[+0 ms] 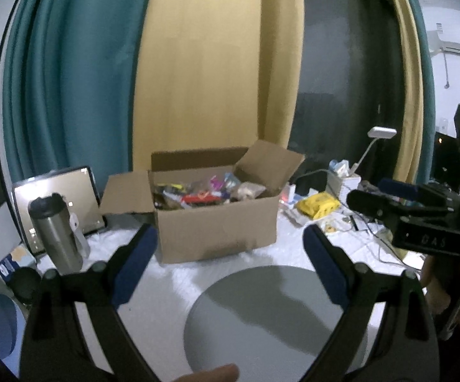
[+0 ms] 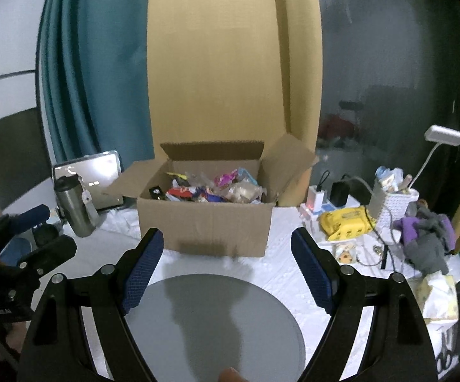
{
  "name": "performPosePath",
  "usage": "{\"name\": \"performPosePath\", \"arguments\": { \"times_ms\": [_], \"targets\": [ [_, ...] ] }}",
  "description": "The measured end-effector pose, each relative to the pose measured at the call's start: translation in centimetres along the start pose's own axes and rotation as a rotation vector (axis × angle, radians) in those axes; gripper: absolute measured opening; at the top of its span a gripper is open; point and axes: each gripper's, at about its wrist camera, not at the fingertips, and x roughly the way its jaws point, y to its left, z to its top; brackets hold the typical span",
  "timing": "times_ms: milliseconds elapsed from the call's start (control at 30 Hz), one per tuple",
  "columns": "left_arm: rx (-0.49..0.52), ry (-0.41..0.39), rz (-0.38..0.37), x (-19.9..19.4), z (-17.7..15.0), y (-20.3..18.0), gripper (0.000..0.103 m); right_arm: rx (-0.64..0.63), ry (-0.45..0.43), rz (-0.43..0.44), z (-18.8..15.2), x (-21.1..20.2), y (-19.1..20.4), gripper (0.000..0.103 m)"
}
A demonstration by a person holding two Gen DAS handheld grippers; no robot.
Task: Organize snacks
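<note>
One cardboard box (image 2: 206, 222); one grey round plate (image 2: 217, 324); one steel tumbler (image 2: 76, 207); two claws.

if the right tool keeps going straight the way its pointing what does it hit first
Most likely the near wall of the open cardboard box, which sits dead ahead between the fingers of the right tool. The tool points slightly downward, so it might touch the grey round mat first; depth is unclear.

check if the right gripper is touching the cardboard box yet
Apart. In the right wrist view the right gripper hangs open over the grey round plate, with white tablecloth showing between its fingertips and the cardboard box.
</note>
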Motion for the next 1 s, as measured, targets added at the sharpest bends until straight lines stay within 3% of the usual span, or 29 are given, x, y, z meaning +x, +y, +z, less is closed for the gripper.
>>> {"name": "performPosePath", "arguments": {
  "times_ms": [467,1000],
  "targets": [
    [0.014,-0.134,-0.009,-5.0,2.3,-1.2,0.094,-0.018,-0.132,-0.020,1.3,-7.1,0.5,0.085],
    [0.018,-0.167,0.002,-6.4,2.8,-1.4,0.094,-0.027,-0.166,-0.024,1.5,-8.8,0.4,0.085]
  ]
}}
